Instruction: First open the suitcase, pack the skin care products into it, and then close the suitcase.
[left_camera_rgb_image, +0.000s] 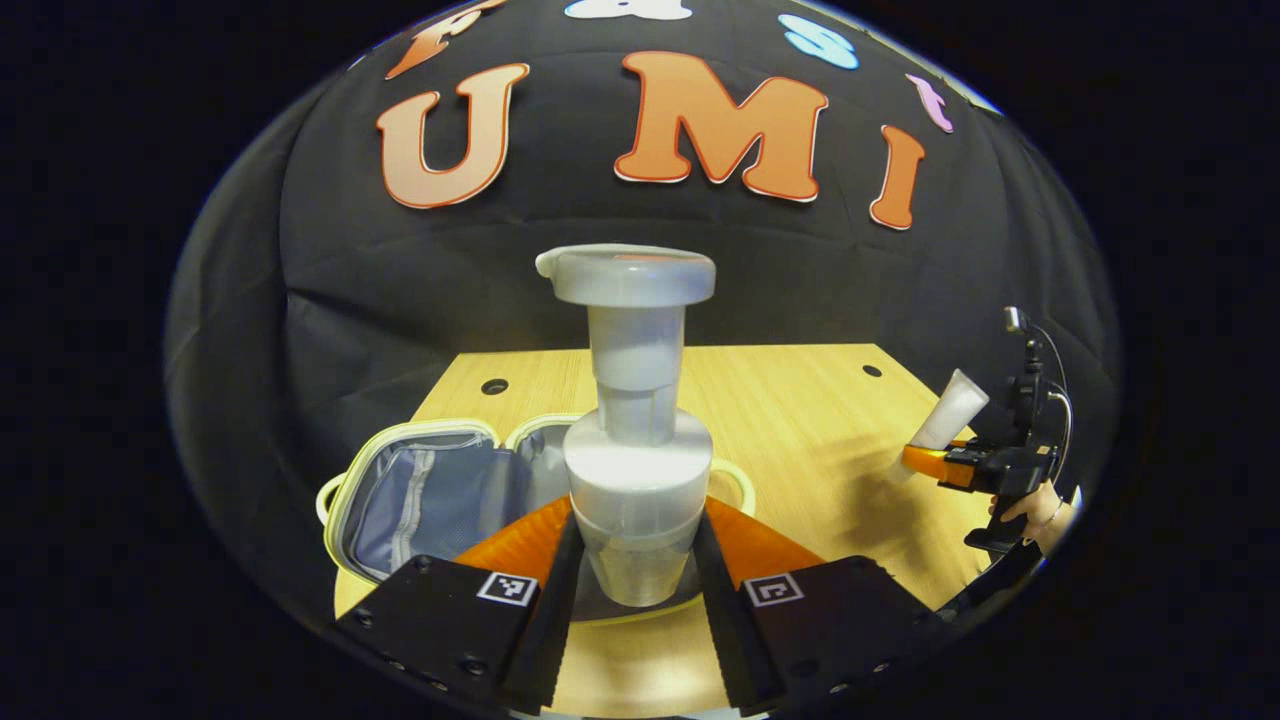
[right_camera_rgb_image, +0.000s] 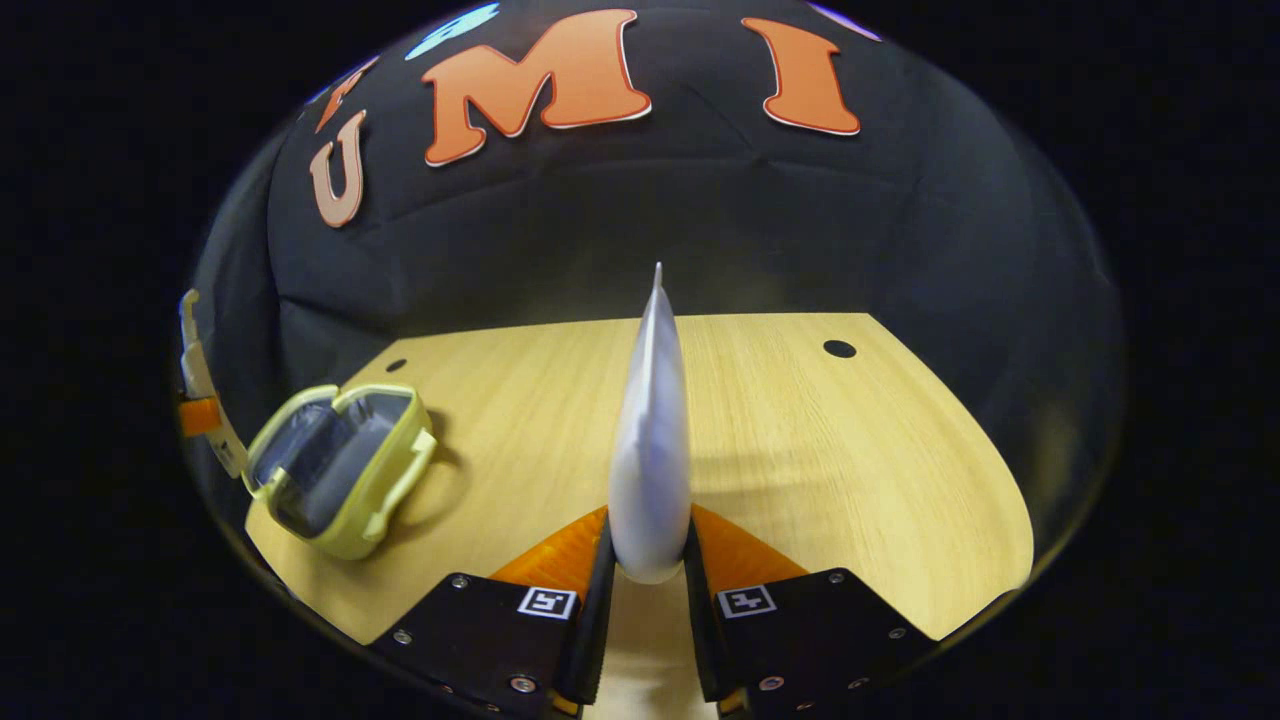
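The left gripper (left_camera_rgb_image: 636, 585) is clamped on a pale pump bottle (left_camera_rgb_image: 636, 430), both fingers pressing its lower body, and holds it upright above the table (left_camera_rgb_image: 800, 400). Just beyond and below the bottle lies the suitcase (left_camera_rgb_image: 430, 495), a small pale-green case already unzipped and spread open, its grey lined halves facing up at the near left part of the table.

The right gripper (right_camera_rgb_image: 650, 570) is clamped on a white squeeze tube (right_camera_rgb_image: 652, 440), gripped near its cap end so that the flat crimped end points away from the camera. In the left gripper view the same gripper and the hand (left_camera_rgb_image: 1040, 510) holding it appear off to the right, well apart from the suitcase, with the tube angled up. In the right gripper view the open suitcase (right_camera_rgb_image: 335, 470) sits at the far left of the table.

The opening step looks done, and the packing step is in hand: both skin care products are lifted and neither is inside the case yet. The bottle is much the nearer, so it would likely go in first. That calls for lowering it into one of the open halves, probably tipping it on its side since its pump head stands tall, then parting the fingers. The tube must travel leftward across the table before it can be dropped in.
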